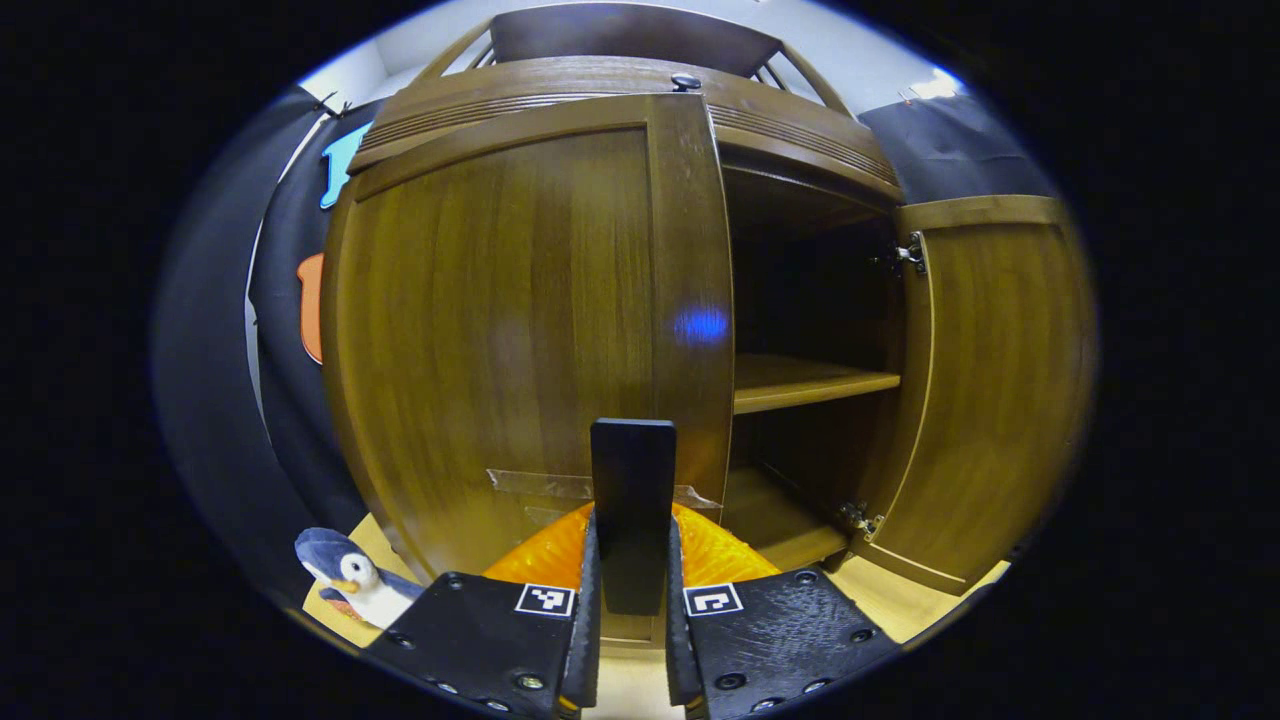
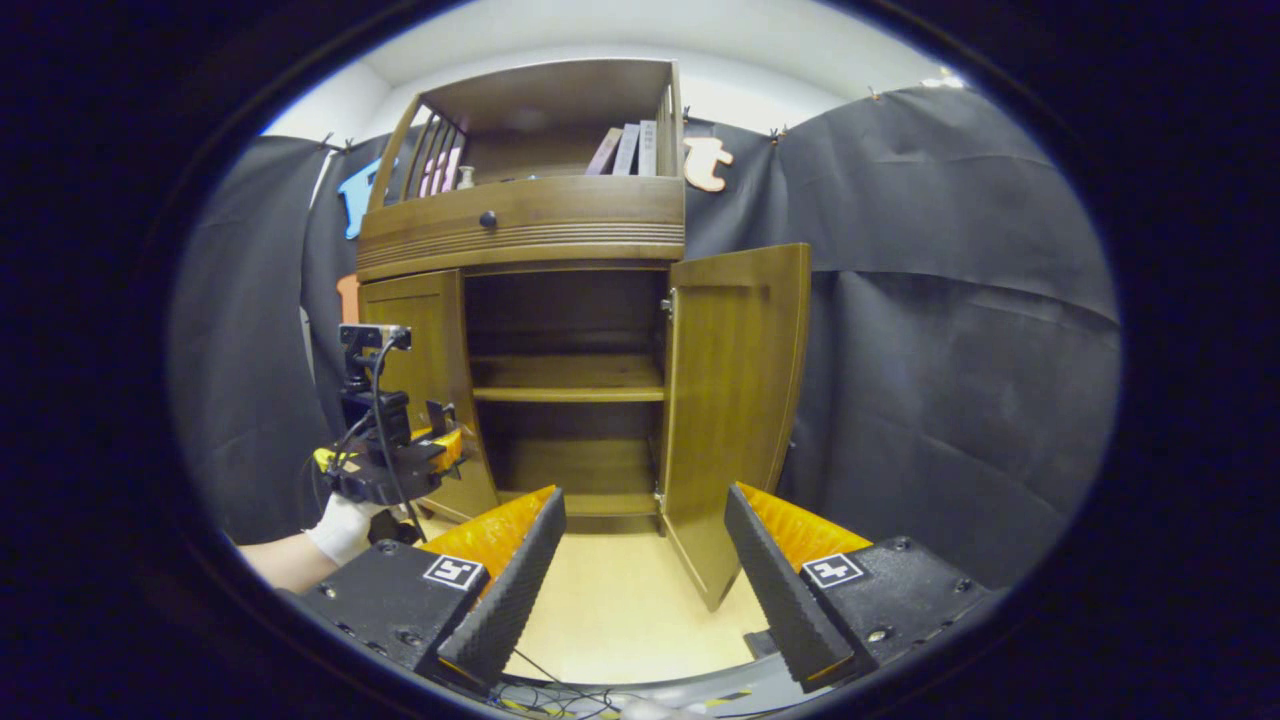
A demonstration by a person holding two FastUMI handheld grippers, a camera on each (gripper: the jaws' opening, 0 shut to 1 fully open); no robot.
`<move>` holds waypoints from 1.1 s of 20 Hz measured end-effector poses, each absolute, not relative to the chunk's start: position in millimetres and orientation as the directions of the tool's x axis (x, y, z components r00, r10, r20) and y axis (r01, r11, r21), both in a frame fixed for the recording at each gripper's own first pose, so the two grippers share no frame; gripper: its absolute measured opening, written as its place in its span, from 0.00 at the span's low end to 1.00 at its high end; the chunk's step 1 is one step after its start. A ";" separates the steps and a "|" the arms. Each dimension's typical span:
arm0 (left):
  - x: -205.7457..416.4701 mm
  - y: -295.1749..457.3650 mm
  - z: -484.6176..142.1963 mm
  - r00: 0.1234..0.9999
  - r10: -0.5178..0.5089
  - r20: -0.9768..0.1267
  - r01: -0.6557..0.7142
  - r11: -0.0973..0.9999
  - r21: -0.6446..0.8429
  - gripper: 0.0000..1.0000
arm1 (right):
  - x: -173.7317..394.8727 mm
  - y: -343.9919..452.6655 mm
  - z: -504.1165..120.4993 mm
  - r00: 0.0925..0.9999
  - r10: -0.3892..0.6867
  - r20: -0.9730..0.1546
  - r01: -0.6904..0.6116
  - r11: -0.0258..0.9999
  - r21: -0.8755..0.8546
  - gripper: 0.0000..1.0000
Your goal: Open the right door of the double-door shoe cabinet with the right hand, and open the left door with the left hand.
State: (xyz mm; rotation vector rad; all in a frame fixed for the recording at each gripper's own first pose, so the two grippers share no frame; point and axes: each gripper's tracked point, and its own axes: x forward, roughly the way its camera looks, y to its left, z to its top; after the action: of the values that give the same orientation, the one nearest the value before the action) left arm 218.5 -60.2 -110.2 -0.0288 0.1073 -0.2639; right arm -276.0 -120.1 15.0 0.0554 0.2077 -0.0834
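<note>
The wooden shoe cabinet stands against the black cloth wall. Its right door is swung wide open, and the same right door stands open in the left gripper view. The left door fills the area just ahead of my left gripper, which is shut on the door's upright black handle. In the right gripper view that left gripper, held by a gloved hand, sits at the left door. My right gripper is open, back from the cabinet, holding nothing.
Inside, a shelf spans the dark interior. Books stand on the open top shelf above a drawer knob. A penguin plush toy lies left of the cabinet base. Pale floor lies before the doors.
</note>
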 end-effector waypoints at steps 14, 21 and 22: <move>139.7 10.2 -115.8 0.969 -0.215 -0.118 0.211 0.976 -0.046 0.25 | -271.3 -72.1 11.6 0.978 0.063 -0.200 -0.050 0.996 0.070 1.00; 117.5 51.3 -117.9 0.981 -0.146 -0.130 0.142 0.989 -0.035 0.33 | -267.4 -50.1 5.1 0.968 0.126 -0.217 -0.112 0.991 0.078 1.00; 114.7 56.3 -119.3 0.982 -0.137 -0.131 0.133 0.990 -0.037 0.24 | -267.6 -48.3 5.1 0.967 0.133 -0.218 -0.119 0.990 0.078 1.00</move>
State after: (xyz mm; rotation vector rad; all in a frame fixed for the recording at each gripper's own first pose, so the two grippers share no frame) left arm 114.7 56.3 -119.3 -0.0285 0.1340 -0.1355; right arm -267.6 -48.3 5.1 0.0646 0.2243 0.1273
